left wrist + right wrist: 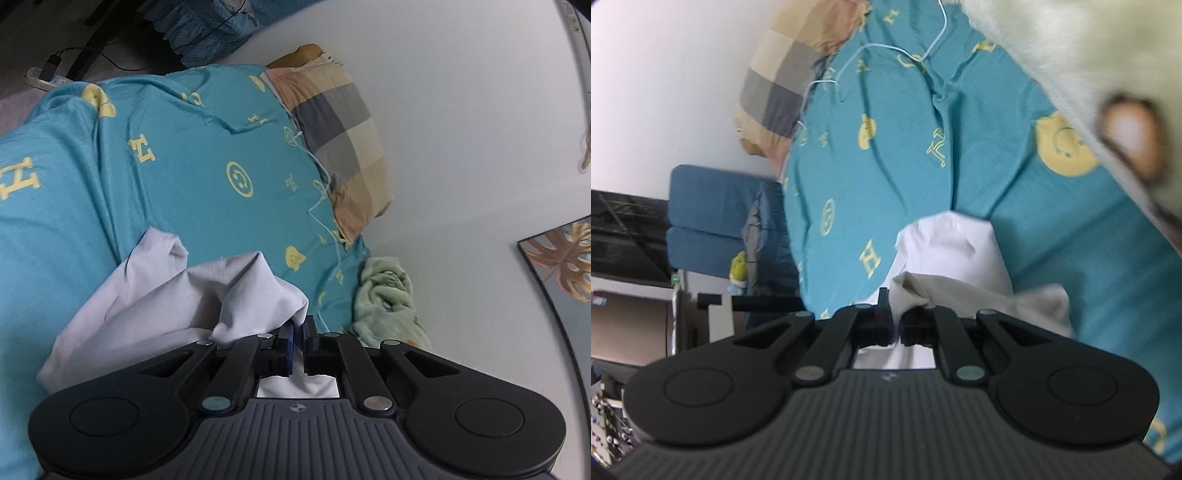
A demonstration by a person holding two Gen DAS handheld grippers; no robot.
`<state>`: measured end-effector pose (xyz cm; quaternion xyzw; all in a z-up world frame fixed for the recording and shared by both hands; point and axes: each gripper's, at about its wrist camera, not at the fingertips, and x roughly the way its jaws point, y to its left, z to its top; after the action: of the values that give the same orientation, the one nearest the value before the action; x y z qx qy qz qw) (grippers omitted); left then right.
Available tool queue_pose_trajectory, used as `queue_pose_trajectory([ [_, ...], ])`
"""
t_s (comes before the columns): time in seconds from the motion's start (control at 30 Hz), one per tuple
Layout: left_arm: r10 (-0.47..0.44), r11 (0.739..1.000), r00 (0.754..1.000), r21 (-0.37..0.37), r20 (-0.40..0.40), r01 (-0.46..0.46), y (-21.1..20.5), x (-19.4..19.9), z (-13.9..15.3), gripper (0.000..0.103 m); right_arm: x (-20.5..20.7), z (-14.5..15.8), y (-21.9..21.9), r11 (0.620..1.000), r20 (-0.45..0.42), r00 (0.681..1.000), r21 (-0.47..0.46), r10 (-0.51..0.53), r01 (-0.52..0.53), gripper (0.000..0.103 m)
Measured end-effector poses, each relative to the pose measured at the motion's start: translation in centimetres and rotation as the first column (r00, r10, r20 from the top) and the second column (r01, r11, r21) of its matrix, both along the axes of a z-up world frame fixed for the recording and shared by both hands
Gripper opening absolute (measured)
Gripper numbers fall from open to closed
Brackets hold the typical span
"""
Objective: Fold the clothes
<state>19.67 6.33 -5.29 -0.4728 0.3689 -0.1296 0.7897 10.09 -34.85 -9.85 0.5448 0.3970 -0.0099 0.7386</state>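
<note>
A white garment (155,302) lies crumpled on a teal bed sheet (184,158) with yellow prints. My left gripper (298,328) is shut on a bunched edge of the white garment, which drapes to the left of the fingers. In the right wrist view my right gripper (895,321) is shut on another part of the same white garment (953,251), which rises ahead of the fingers over the teal sheet (886,147).
A checked pillow (340,140) lies at the head of the bed by the white wall. A green crumpled cloth (388,299) sits by the wall. A pale fuzzy blanket (1071,55) fills the upper right of the right wrist view. A blue chair (709,221) stands beside the bed.
</note>
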Motion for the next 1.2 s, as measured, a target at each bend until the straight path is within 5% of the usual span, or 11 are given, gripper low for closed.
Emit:
queue_pose_trajectory([
  [0.27,-0.002,0.997,0.999,0.071,-0.032,0.004,0.6,6.3,-5.3,0.005,7.3,-6.0,0.3,0.998,-0.019,0.998,0.02,0.055,-0.055,0.009],
  [0.5,-0.055,0.984,0.998,0.169,-0.007,0.056,0.4,7.9,-6.7,0.009,8.1,-6.6,0.8,0.996,-0.032,0.996,-0.023,0.084,-0.085,0.01],
  [0.6,-0.098,0.96,0.995,0.268,0.035,0.085,-0.6,7.1,-5.6,0.028,7.9,-5.5,1.4,0.989,0.015,0.993,-0.094,0.117,-0.115,0.017],
  [0.67,-0.129,0.937,0.99,0.334,0.061,0.101,-1.3,6.6,-4.8,0.051,7.7,-4.6,1.9,0.979,0.049,0.989,-0.159,0.14,-0.131,0.032],
  [0.87,-0.224,0.848,0.968,0.513,0.115,0.135,-3.4,5.1,-3.1,0.058,6.9,-1.9,4.7,0.888,0.159,0.945,-0.415,0.286,-0.199,0.034],
  [1.0,-0.256,0.807,0.961,0.569,0.101,0.155,-4.8,4.7,-3.7,0.059,6.9,-1.7,5.3,0.85,0.19,0.925,-0.486,0.329,-0.202,0.034],
  [1.1,-0.27,0.787,0.959,0.594,0.087,0.168,-5.4,4.7,-4.3,0.059,7.7,-2.9,4.1,0.896,0.158,0.943,-0.388,0.294,-0.215,0.04],
  [1.2,-0.284,0.773,0.956,0.608,0.073,0.183,-5.9,4.8,-4.8,0.059,8.0,-4.7,2.2,0.97,0.174,0.964,-0.177,0.2,-0.169,0.05],
])
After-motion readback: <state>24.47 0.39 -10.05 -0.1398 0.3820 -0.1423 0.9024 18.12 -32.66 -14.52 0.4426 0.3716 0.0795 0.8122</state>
